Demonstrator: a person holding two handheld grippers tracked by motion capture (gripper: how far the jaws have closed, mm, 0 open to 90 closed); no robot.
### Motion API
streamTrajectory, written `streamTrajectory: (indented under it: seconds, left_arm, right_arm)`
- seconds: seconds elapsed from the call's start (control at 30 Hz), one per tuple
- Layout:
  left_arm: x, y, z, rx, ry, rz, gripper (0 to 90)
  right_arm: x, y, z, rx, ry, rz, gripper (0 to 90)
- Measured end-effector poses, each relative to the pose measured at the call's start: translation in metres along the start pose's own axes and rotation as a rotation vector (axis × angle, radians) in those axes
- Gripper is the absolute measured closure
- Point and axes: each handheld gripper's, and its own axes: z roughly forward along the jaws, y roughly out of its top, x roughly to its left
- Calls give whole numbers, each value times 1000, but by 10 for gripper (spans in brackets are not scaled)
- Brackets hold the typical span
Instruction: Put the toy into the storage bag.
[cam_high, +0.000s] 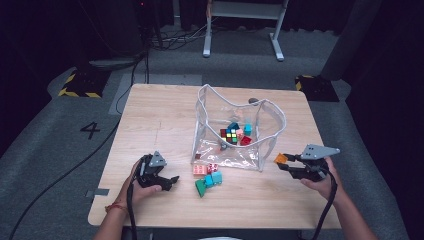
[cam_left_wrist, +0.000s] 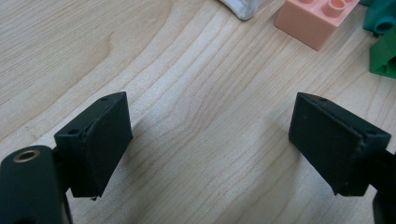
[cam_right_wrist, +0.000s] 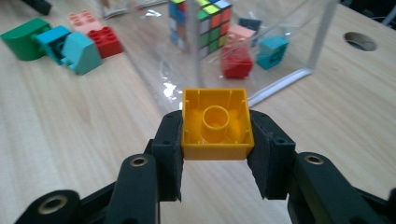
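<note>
Your right gripper (cam_right_wrist: 215, 154) is clamped on the orange-yellow brick (cam_right_wrist: 216, 122), hollow underside facing the cam, held off the table just right of the clear bag (cam_high: 270, 131). Left gripper (cam_left_wrist: 210, 144) rests w/ jaws apart, nothing between. Risk: the bag's soft rim may fold if the brick clips it, dumping the brick outside. Bag glare blurs the toys inside; only the puzzle cube (cam_high: 231, 136) reads clearly.

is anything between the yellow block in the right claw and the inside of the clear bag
Yes. The right claw holds the yellow block outside the clear bag, whose near side wall stands between it and the toys inside. The open top looks clear.
</note>
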Motion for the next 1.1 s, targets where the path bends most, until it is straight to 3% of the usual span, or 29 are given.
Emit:
streamTrajectory:
  seconds: [0.23,0.5,1.1]
  left_arm:
    - [0,0,0,1,-1,3,133]
    - [0,0,0,1,-1,3,134]
    - [0,0,0,1,-1,3,134]
  right_arm:
    - [-24,5,-2,-2,-32,41,597]
    - [-49,17,-8,-12,-101,65,597]
    - [-79,56,-20,-28,-170,72,597]
